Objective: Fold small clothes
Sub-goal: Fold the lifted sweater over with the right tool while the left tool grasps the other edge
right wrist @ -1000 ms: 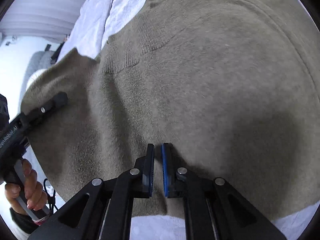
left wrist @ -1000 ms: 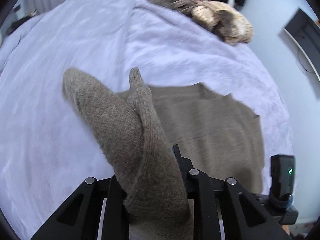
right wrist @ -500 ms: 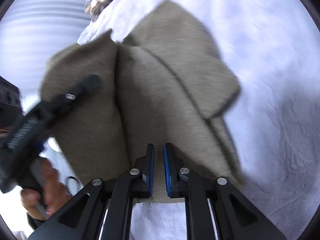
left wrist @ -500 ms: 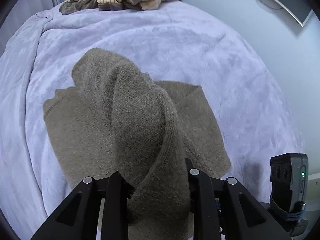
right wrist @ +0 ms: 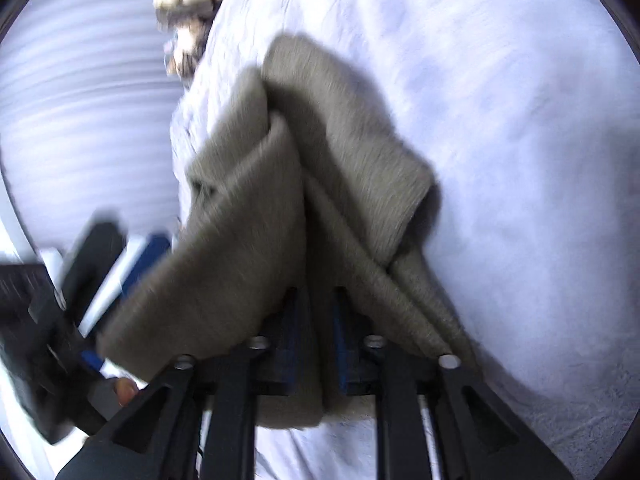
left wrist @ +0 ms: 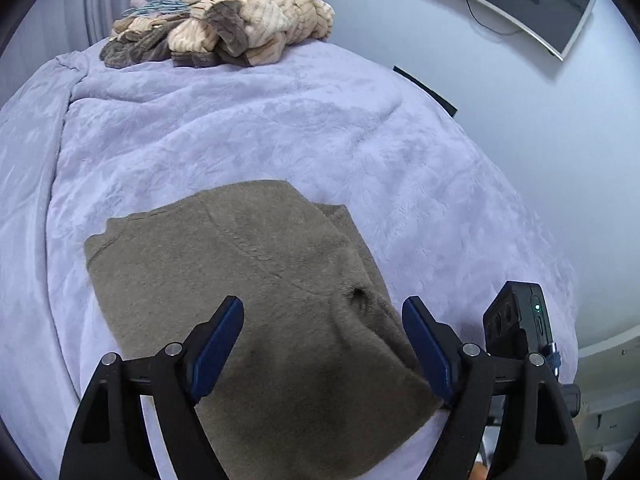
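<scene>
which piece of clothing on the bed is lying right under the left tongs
The plain grey-brown knitted garment, spread on the lilac blanket beneath the open left tongs. The cream-and-brown striped clothes heap sits at the far edge.

The folded grey-brown knitted sweater [left wrist: 240, 280] lies on the lilac plush blanket [left wrist: 280, 128] covering the bed, at its near edge. Behind it, at the far edge, sits a heap of beige and brown knitted clothes [left wrist: 224, 28] (well apart from it). A curved wall-mounted monitor [left wrist: 516, 0] hangs to the right.
</scene>
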`<move>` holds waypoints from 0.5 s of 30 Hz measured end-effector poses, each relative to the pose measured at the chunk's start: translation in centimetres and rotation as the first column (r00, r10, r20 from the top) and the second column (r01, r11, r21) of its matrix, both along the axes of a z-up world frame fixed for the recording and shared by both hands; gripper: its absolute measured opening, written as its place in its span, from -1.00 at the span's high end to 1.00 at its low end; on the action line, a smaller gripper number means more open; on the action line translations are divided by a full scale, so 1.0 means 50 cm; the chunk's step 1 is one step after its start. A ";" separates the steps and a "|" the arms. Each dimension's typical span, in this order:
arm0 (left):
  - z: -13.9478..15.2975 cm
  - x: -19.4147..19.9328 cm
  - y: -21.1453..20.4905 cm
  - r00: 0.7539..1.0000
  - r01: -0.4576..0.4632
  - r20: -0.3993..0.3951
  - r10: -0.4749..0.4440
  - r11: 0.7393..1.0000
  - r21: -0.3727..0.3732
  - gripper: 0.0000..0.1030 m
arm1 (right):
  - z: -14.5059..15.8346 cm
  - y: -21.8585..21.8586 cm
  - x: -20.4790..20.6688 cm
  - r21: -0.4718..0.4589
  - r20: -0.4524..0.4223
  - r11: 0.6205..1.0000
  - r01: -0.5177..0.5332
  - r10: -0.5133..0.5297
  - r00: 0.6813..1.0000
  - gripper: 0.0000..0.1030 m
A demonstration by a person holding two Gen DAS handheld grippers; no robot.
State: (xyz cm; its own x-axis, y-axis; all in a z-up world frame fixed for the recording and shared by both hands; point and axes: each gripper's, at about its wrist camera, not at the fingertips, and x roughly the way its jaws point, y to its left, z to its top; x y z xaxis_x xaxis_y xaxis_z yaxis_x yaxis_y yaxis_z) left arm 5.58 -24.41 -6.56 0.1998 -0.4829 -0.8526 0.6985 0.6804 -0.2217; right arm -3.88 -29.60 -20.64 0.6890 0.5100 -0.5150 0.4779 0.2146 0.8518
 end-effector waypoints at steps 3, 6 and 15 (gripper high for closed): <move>0.003 0.042 0.075 0.990 -0.138 0.012 0.137 0.990 0.013 -0.60 | -0.014 -0.027 -0.028 0.110 0.058 0.989 0.094 -0.101 0.993 -0.12; -0.032 0.085 0.145 0.966 -0.258 -0.003 0.259 0.963 0.071 -0.60 | -0.030 -0.045 -0.039 0.228 0.109 0.962 0.153 -0.181 0.977 -0.19; -0.162 0.109 0.249 0.914 -0.357 -0.131 0.385 0.913 0.195 -0.60 | -0.007 -0.065 0.077 0.232 0.132 0.971 0.064 -0.096 0.987 -0.39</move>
